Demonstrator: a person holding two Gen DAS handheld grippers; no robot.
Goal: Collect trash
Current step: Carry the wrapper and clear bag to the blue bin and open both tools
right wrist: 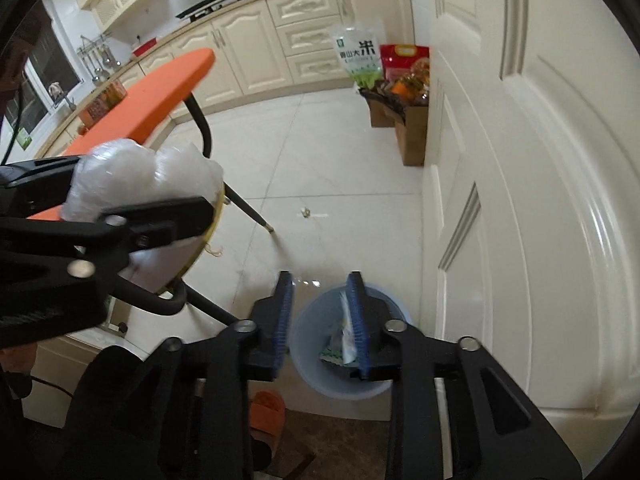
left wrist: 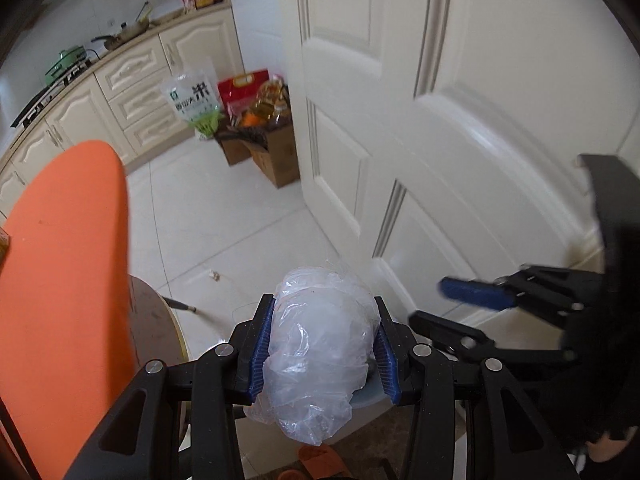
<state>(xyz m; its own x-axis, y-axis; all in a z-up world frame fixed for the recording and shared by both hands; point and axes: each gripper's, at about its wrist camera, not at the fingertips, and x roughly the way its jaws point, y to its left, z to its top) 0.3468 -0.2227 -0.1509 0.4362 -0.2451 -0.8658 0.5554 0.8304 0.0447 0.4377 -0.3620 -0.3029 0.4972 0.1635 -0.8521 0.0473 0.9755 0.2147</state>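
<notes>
Crinkly clear plastic bag, feather-light and squashy, sits clamped mid-bunch in my left gripper, lower centre of frame. My right gripper stands released above the blue bin, a wrapper against one finger. I'd pinch such film where it's bunched; it slips.

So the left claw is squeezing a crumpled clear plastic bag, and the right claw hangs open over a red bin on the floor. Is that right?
Almost. The bin is pale blue, not red, as the right wrist view shows. The rest holds: the left gripper squeezes the crumpled clear plastic bag, and the right gripper hangs open over the bin.
</notes>
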